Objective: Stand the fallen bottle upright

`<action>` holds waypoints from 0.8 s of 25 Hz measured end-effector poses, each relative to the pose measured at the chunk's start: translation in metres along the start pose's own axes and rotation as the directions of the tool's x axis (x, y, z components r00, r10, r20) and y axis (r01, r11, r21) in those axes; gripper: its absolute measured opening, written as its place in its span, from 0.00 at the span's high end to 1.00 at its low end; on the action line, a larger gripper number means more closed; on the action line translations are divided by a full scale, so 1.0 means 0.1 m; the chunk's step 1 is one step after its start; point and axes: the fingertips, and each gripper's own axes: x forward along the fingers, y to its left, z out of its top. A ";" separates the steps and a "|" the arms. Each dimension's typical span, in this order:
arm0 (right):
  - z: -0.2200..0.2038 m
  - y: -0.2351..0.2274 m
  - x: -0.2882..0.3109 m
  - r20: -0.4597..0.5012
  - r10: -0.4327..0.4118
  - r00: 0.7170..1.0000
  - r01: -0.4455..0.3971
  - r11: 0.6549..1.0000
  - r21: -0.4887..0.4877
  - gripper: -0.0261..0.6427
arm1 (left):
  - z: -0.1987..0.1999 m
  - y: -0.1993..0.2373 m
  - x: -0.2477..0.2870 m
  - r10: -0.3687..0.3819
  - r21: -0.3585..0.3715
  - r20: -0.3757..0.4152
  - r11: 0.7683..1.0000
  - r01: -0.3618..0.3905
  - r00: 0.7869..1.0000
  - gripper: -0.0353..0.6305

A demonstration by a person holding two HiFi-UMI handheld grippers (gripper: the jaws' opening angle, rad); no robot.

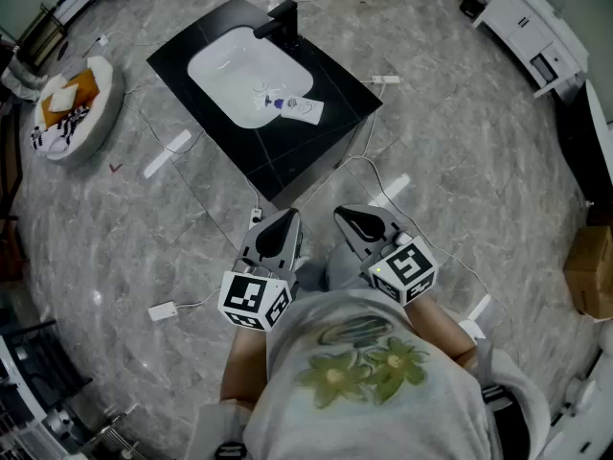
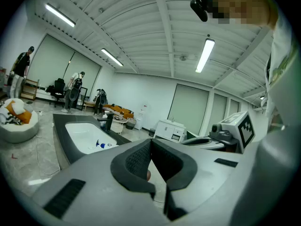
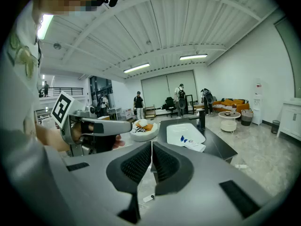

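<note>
A person (image 1: 364, 372) stands on a grey marbled floor (image 1: 460, 161), seen from above. They face a black table (image 1: 335, 99) set at a slant, with one corner toward them. A white basin (image 1: 225, 65) is sunk into the table top, and a black tap (image 1: 283, 19) stands at its far edge.

The bottle (image 1: 305, 110) lies on its side at the basin's near right edge. Its long axis is flat and runs roughly left to right across the head view. The blue cap (image 1: 278, 103) points left into the basin and the white body points right toward the rim. The bottle is small in every view, so the white part may be a separate tube beside a blue-capped bottle; this cannot be settled.

The left gripper (image 1: 286, 218) and right gripper (image 1: 343, 215) are side by side close to the person's chest. Both aim forward at the table and dip slightly. They are near the table's closest corner and well apart from the bottle.

In the left gripper view, the black fingers (image 2: 136, 161) are pressed together with nothing held. In the right gripper view, the fingers (image 3: 167, 164) are also closed tip to tip and empty, with the basin and bottle ahead beyond them.

A round white cushion (image 1: 96, 113) carrying something orange sits on the floor to the left. People (image 3: 181, 98) stand far back in the room.
</note>
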 end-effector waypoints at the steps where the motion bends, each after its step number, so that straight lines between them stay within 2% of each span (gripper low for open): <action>1: -0.02 0.02 0.00 0.001 0.002 1.000 -0.002 1.000 0.001 0.90 | -0.02 0.00 -0.01 -0.003 -0.013 -0.001 1.000 0.003 1.000 0.92; 3: -0.06 0.07 -0.01 0.001 0.009 1.000 -0.009 1.000 0.002 0.90 | -0.05 0.02 -0.03 0.003 -0.024 -0.009 1.000 -0.003 1.000 0.92; 9: -0.03 0.08 0.09 -0.002 0.030 1.000 -0.030 0.999 -0.032 0.89 | -0.10 0.14 0.00 0.066 0.067 -0.060 0.996 -0.062 0.996 0.92; 15: 0.04 -0.07 0.35 -0.023 0.074 0.997 -0.076 0.996 -0.057 0.89 | -0.13 0.43 0.21 0.114 0.060 -0.081 0.992 -0.109 0.990 0.92; 20: 0.14 -0.31 0.68 -0.080 0.114 0.990 -0.120 0.989 -0.080 0.89 | 0.09 0.72 0.55 0.144 0.052 -0.070 0.989 -0.141 0.987 0.92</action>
